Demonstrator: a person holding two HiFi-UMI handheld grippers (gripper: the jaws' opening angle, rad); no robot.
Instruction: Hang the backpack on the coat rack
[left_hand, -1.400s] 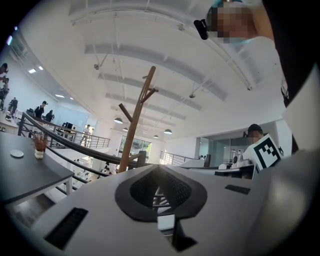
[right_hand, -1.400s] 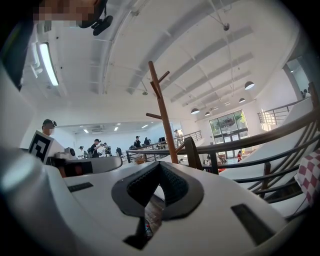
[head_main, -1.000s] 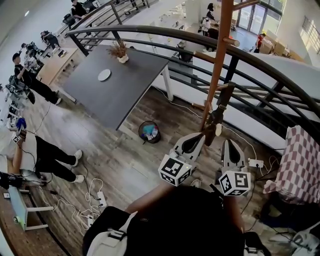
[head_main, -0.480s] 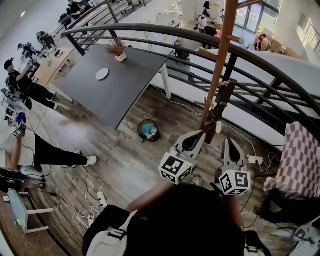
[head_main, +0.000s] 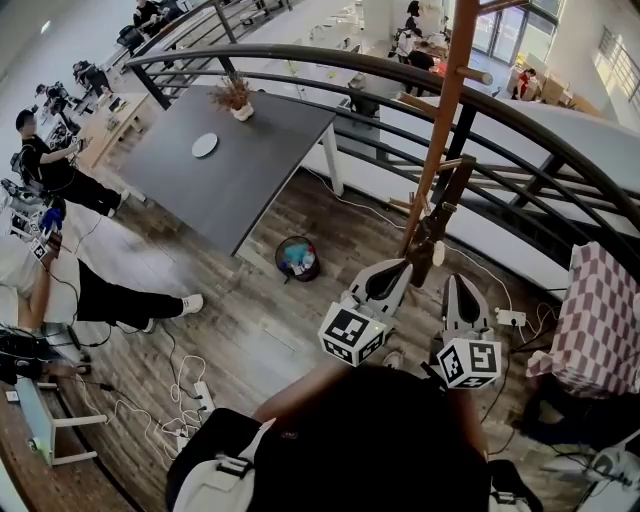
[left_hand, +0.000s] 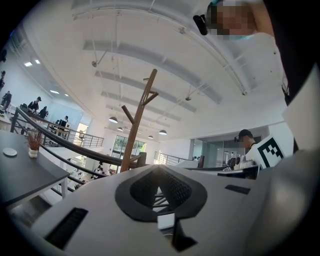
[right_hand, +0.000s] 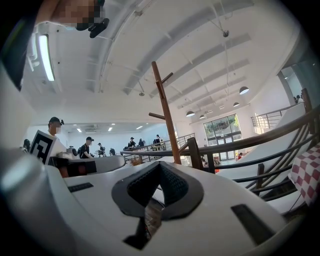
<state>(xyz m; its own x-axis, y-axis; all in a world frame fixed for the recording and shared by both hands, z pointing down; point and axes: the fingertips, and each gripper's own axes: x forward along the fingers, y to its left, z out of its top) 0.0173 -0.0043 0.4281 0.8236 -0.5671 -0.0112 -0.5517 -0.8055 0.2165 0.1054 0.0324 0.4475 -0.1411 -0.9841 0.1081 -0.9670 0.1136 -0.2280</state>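
Note:
The wooden coat rack (head_main: 441, 130) rises just beyond both grippers, in front of the railing; its pole with side pegs also shows in the left gripper view (left_hand: 137, 127) and the right gripper view (right_hand: 166, 117). My left gripper (head_main: 403, 268) and right gripper (head_main: 454, 284) are held side by side, pointing at the rack's lower pole. Each pair of jaws meets at the tip with nothing between them. A black bulk with pale straps and a buckle (head_main: 222, 472), apparently the backpack, lies at the bottom edge near the person's body. Neither gripper touches it.
A curved black railing (head_main: 520, 110) runs behind the rack. A dark table (head_main: 240, 175) with a plate and a plant stands to the left, with a round bin (head_main: 298, 259) near its corner. A checkered cloth (head_main: 600, 310) hangs at right. Cables and a power strip (head_main: 203, 398) lie on the floor.
Both grippers have stayed almost still in front of the rack. People on the floor at the left have shifted position.

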